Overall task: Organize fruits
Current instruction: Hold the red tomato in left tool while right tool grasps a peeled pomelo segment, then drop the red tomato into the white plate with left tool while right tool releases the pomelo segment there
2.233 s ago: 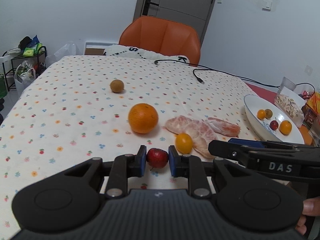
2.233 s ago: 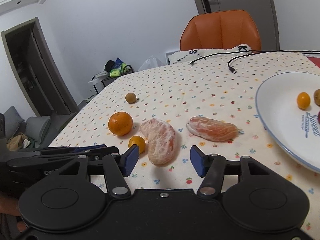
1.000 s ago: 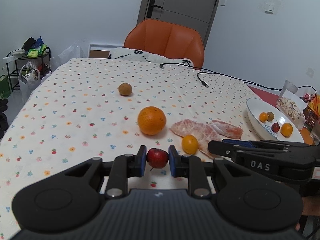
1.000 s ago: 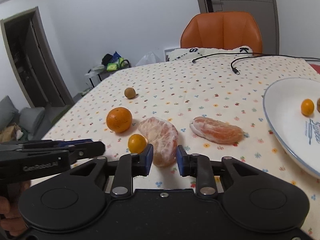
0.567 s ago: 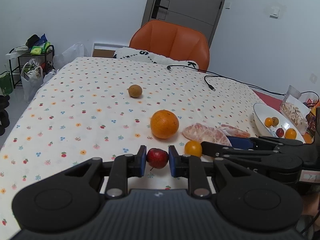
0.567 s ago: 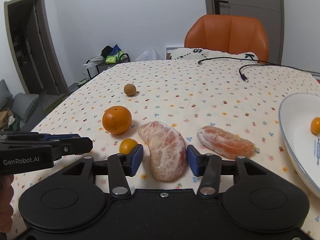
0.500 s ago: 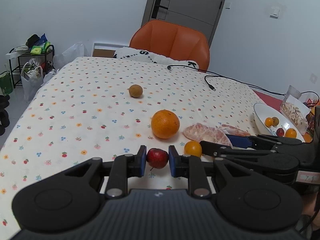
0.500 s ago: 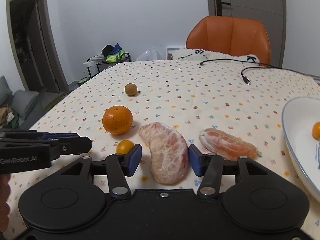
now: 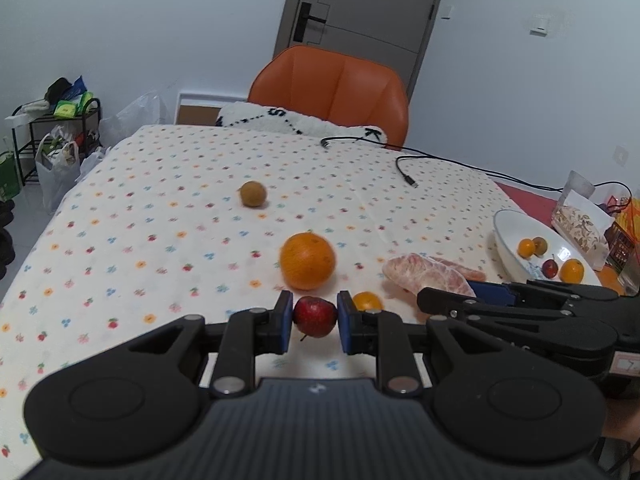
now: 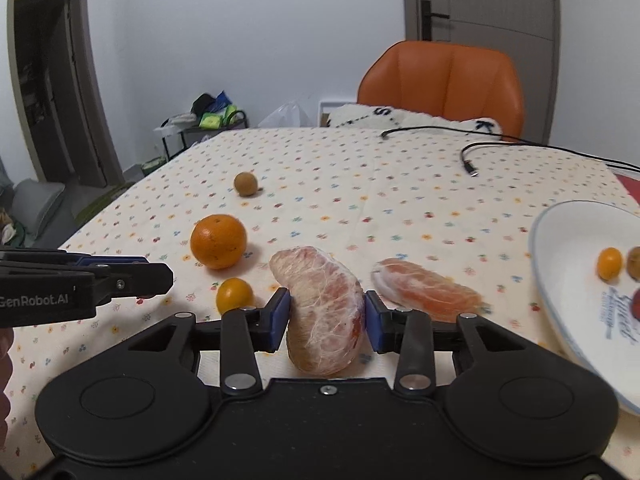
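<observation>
Left wrist view: the surface (image 9: 168, 184), draped in a cream cloth dotted with small flowers, is standing before an orange padded chair (image 9: 332, 88) and a grey door (image 9: 360, 12). The left hand-held gripper (image 9: 315, 318) is clamping a small dark-red apple (image 9: 315, 316) just above the cloth, a round orange (image 9: 307, 261) lying just beyond.

Right wrist view: the right hand-held gripper (image 10: 326, 316), its jaws having just been closing, is pressing both blue pads on a peeled pink pomelo segment (image 10: 324, 308), beside 1 white plate (image 10: 568, 280).
</observation>
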